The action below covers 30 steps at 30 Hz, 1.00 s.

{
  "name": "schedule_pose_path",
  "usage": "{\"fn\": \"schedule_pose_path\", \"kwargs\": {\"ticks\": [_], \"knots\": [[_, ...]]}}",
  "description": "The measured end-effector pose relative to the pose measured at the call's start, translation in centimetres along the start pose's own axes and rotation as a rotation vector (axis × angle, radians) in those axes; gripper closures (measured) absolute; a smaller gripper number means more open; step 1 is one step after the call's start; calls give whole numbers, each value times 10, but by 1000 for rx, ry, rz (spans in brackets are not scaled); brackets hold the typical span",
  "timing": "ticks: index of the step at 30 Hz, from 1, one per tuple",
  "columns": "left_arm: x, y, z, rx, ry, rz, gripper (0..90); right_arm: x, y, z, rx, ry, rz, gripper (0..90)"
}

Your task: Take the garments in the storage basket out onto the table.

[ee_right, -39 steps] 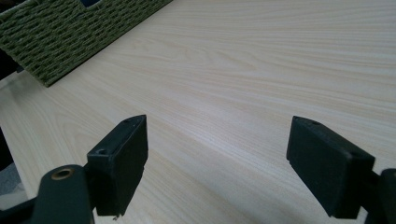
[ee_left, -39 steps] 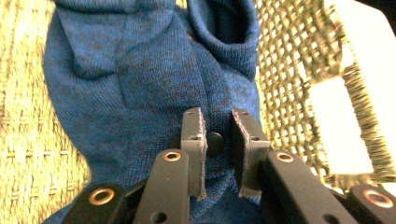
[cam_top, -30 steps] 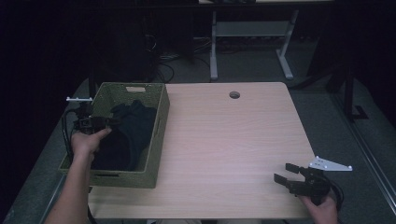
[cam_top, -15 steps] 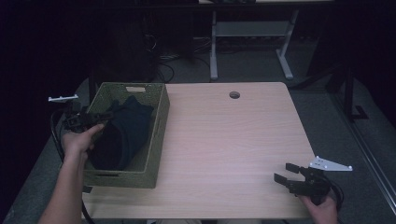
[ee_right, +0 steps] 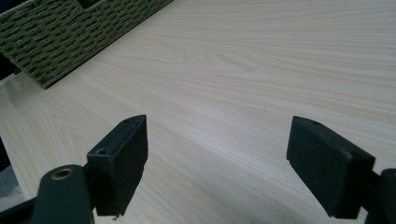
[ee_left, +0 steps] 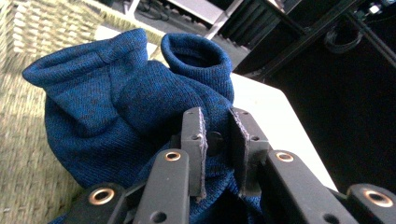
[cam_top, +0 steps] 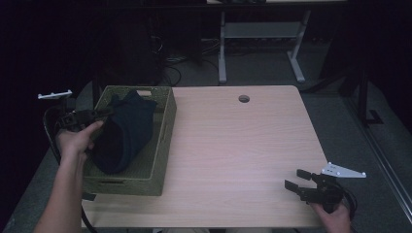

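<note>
A dark blue knitted garment [cam_top: 127, 127] hangs partly lifted out of the green woven basket [cam_top: 163, 145] at the table's left. My left gripper [cam_top: 104, 113] is shut on a fold of it at the basket's left rim. In the left gripper view the blue knit garment [ee_left: 121, 102] bulges ahead of the left gripper [ee_left: 215, 140], whose pads pinch the cloth. My right gripper [cam_top: 297, 179] rests low at the table's front right corner, jaws wide apart. In the right gripper view the right gripper [ee_right: 217, 154] has only bare wood between its jaws.
The light wooden table [cam_top: 243, 145] has a round cable hole [cam_top: 244, 98] near its far edge. The basket's corner [ee_right: 70, 37] lies far across the wood from the right jaws. Desk legs and cables stand on the dark floor behind.
My left gripper has risen and drawn leftward, pulling the blue garment up out of the basket. The right gripper has kept still.
</note>
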State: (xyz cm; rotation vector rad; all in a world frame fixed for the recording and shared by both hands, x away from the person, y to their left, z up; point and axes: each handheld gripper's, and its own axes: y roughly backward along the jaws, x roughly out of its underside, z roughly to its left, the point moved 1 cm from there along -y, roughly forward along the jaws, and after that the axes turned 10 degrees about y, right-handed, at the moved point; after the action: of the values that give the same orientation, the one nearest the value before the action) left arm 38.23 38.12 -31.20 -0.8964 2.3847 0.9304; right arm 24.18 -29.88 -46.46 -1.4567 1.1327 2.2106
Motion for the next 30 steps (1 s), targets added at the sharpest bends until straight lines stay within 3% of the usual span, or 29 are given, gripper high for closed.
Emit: {"fn": "schedule_pose_path", "kwargs": {"ticks": [16,30], "knots": [[-17,16,-37,68,-47,-49,768,-1,0,1,-1,1,2,202],[-24,16,-79,117,-116,-40,768,-2,-1,2,-4,2,-3,202]]}}
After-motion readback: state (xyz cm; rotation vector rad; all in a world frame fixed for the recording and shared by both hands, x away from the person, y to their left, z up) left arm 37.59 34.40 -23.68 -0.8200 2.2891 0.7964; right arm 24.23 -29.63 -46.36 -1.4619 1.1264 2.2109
